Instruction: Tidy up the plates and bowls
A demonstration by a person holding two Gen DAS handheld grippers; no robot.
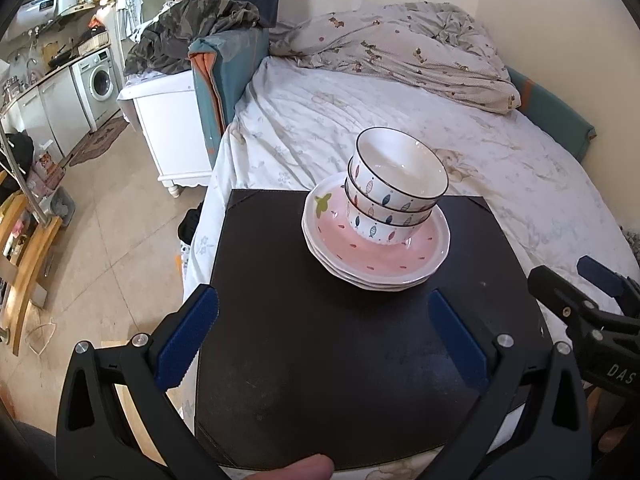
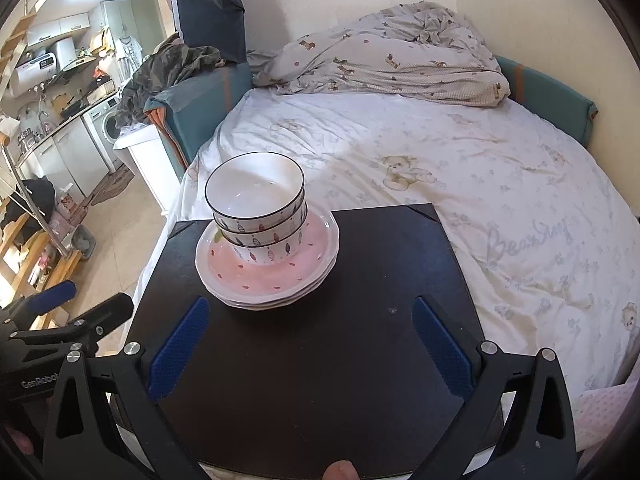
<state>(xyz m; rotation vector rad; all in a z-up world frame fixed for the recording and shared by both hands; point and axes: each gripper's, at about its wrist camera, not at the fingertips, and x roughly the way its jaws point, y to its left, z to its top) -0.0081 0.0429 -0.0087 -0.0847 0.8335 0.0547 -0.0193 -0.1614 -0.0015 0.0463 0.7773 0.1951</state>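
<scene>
Closest to me, both tools hover over the near part of the black board (image 1: 360, 360), well short of the crockery. The left gripper (image 1: 322, 336) has its blue pads spread wide with nothing between them; the right gripper (image 2: 308, 344) is equally agape and empty, just beside it.

Past them, toward the board's far edge, the task's things already sit as one tower: three fish-patterned bowls (image 2: 258, 208) nested inside each other, standing on a stack of pink plates (image 2: 266, 276) with white scalloped rims. From the left view the bowl stack leans a little and sits off-centre on the plates, so the tidying looks close to done rather than begun.

If the step in hand is a last adjustment or a lift of the tower, I would bring one tool in from each side of the plates, low at the rim, and close gently; glazed ware is slick, and a nudge high on the bowls could tip them onto the bed (image 2: 440, 160) beyond the board.

Readable writing: "GenRobot" on the left tool's body in the right view, "DAS" on the right tool's body in the left view, and cursive "Bear..." on the sheet, its ending unclear.
</scene>
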